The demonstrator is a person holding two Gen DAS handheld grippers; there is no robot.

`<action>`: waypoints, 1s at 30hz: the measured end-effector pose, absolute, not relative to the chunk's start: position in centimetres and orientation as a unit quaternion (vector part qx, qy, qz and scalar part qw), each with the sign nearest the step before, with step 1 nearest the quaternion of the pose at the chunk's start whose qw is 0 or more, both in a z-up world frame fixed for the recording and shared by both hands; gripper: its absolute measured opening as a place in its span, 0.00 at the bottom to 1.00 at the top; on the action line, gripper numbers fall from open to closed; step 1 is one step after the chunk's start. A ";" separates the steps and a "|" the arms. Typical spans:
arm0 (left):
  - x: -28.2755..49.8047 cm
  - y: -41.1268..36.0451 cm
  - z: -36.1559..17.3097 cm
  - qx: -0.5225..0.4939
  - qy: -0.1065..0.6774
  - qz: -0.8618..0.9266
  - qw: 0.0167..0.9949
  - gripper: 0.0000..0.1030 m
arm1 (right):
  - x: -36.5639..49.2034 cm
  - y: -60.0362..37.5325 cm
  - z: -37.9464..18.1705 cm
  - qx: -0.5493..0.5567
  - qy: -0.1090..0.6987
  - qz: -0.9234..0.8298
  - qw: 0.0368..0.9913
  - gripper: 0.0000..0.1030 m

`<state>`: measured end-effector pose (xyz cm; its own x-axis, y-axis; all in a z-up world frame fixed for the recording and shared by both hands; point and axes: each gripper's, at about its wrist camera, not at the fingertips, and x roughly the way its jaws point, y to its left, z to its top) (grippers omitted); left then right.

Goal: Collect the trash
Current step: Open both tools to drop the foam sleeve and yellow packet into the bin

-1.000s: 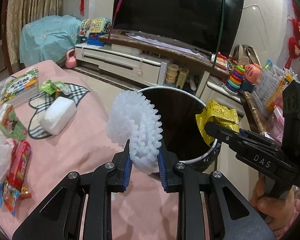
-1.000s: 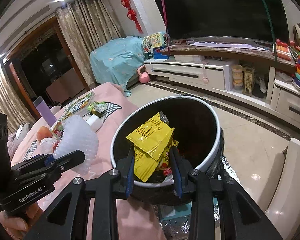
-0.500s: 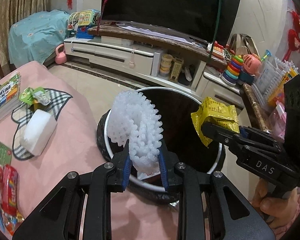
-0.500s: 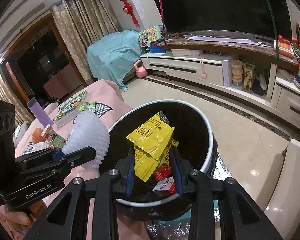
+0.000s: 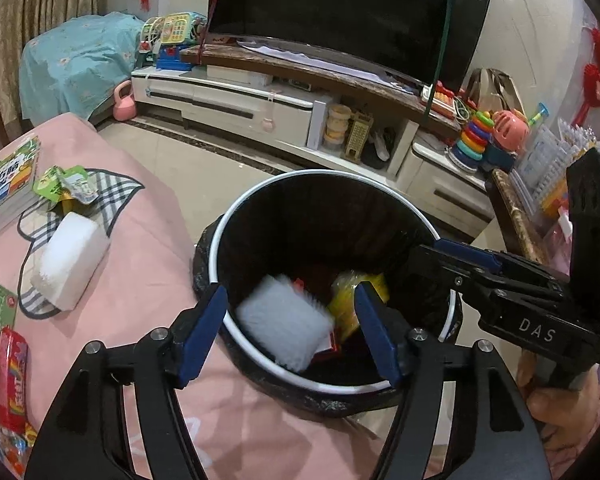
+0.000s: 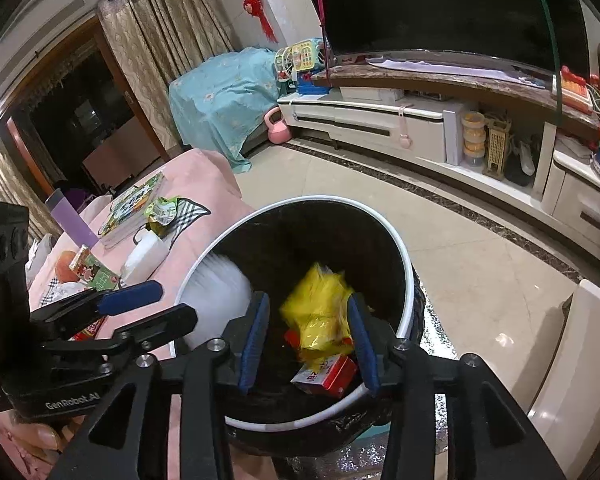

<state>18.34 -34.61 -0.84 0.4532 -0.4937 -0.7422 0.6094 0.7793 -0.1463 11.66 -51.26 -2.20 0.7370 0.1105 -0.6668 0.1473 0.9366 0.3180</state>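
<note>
A black trash bin with a white rim (image 5: 324, 172) (image 6: 324, 200) stands beside the pink table. My left gripper (image 5: 291, 288) hangs over its near edge, jaws opening. A white foam net (image 5: 284, 328) (image 6: 216, 292) is blurred below them, loose and dropping into the bin. My right gripper (image 6: 308, 298) is over the bin too, jaws opening. The yellow wrapper (image 6: 320, 312) (image 5: 352, 300) falls free between them, blurred. Each gripper shows in the other's view: the right gripper (image 5: 432, 252) and the left gripper (image 6: 176, 302).
On the pink tablecloth (image 5: 148, 264) lie a white block (image 5: 72, 260), green packets (image 5: 60, 188), a book (image 5: 8, 184) and a red snack packet (image 5: 12, 376). A red and white box (image 6: 328, 372) lies in the bin. A TV stand (image 5: 228, 104) stands beyond the tiled floor.
Both grippers moved forward over the bin and opened. The foam net left the left jaws and the yellow wrapper left the right jaws; both are dropping into the bin.
</note>
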 end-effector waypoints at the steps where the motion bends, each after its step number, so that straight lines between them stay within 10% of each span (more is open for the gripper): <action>1: 18.2 -34.3 -0.8 0.069 0.410 -0.323 0.850 0.66 | 11.6 -51.3 -2.2 0.178 0.362 -0.011 0.915 0.48; 8: 16.5 -31.1 -1.0 0.048 0.401 -0.299 0.865 0.71 | 10.4 -50.9 -1.6 0.188 0.348 -0.011 0.919 0.54; 16: 13.5 -25.5 -1.9 0.018 0.404 -0.258 0.877 0.72 | 8.2 -47.4 -0.4 0.194 0.308 0.010 0.931 0.89; 30: 10.3 -14.5 -3.0 -0.049 0.405 -0.180 0.895 0.72 | 7.5 -38.9 -2.4 0.195 0.337 0.076 0.918 0.91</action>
